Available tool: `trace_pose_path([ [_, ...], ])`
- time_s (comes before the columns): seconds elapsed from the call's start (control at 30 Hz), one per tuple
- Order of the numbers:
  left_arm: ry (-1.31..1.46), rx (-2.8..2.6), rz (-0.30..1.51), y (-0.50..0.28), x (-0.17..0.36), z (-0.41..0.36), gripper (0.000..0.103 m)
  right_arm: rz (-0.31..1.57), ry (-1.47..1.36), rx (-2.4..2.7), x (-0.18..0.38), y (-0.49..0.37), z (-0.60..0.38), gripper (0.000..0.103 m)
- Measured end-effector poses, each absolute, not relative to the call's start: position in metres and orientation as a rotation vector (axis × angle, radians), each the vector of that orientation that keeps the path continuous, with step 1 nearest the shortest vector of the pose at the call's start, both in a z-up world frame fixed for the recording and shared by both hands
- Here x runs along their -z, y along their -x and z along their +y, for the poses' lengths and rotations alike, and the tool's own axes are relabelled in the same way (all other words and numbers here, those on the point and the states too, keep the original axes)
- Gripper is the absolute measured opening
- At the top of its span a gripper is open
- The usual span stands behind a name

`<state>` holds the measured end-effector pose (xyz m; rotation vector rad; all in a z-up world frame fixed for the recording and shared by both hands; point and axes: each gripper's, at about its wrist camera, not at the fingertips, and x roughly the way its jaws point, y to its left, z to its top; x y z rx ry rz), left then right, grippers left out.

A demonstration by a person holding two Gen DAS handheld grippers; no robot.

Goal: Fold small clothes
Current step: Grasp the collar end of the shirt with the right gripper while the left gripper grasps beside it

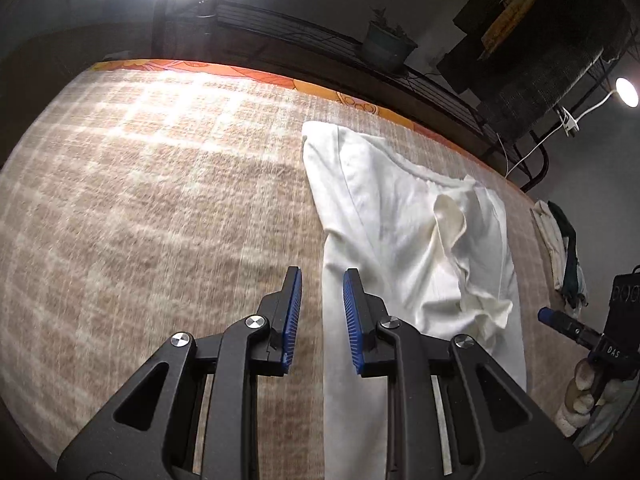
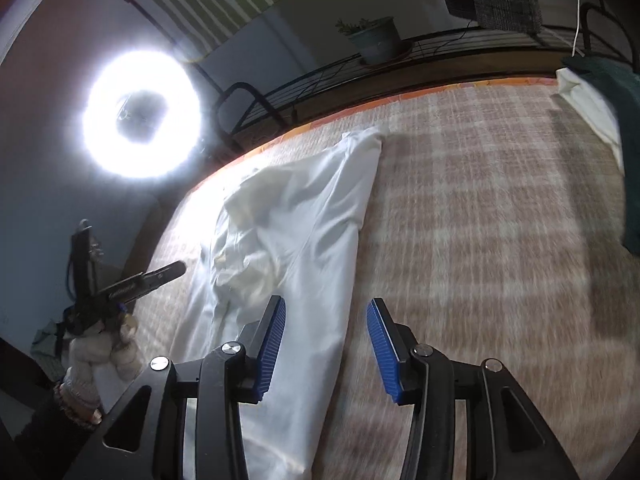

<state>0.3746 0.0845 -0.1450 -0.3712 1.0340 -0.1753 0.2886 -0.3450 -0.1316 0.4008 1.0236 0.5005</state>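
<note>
A white garment (image 1: 404,248) lies folded lengthwise into a long strip on the checked brown bedcover (image 1: 160,200), with a rumpled sleeve on top. My left gripper (image 1: 322,280) is open and empty, hovering over the strip's left edge. In the right wrist view the same garment (image 2: 304,232) runs away from me. My right gripper (image 2: 326,308) is open and empty above its right edge. The right gripper shows at the right edge of the left wrist view (image 1: 560,320). The left gripper shows at the left of the right wrist view (image 2: 132,280).
A small pile of white and dark green clothes (image 1: 564,248) lies at the bed's right edge, also in the right wrist view (image 2: 600,120). A wire rack with a potted plant (image 1: 386,44) runs along the far side. A ring light (image 2: 142,114) glares.
</note>
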Motion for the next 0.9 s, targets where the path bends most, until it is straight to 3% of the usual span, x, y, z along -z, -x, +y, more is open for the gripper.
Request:
trace_pose_path([
  [0.27, 0.487, 0.236, 1.06, -0.448, 0.166, 0.097, 0.021, 1.018, -0.545, -0.505, 0.158, -0.364, -0.369, 0.046],
  [0.33, 0.507, 0.252, 1.051, -0.465, 0.167, 0.097, 0.02, 1.017, -0.563, -0.502, 0.163, -0.382, -0.371, 0.042],
  [0.6, 0.477, 0.332, 1.029, -0.492, 0.17, 0.084, 0.02, 1.012, -0.517, -0.548, 0.168, -0.432, -0.35, 0.04],
  [0.7, 0.452, 0.332, 1.028, -0.494, 0.171, 0.08, 0.01, 0.998, -0.483, -0.569, 0.168, -0.442, -0.337, 0.038],
  [0.73, 0.449, 0.334, 1.029, -0.493, 0.171, 0.08, 0.007, 0.999, -0.474, -0.572, 0.168, -0.445, -0.333, 0.035],
  [0.83, 0.444, 0.332, 1.022, -0.49, 0.169, 0.081, 0.003, 1.024, -0.435, -0.566, 0.169, -0.449, -0.324, 0.009],
  [0.9, 0.435, 0.327, 1.004, -0.485, 0.164, 0.084, 0.003, 1.009, -0.415, -0.565, 0.164, -0.446, -0.322, 0.004],
])
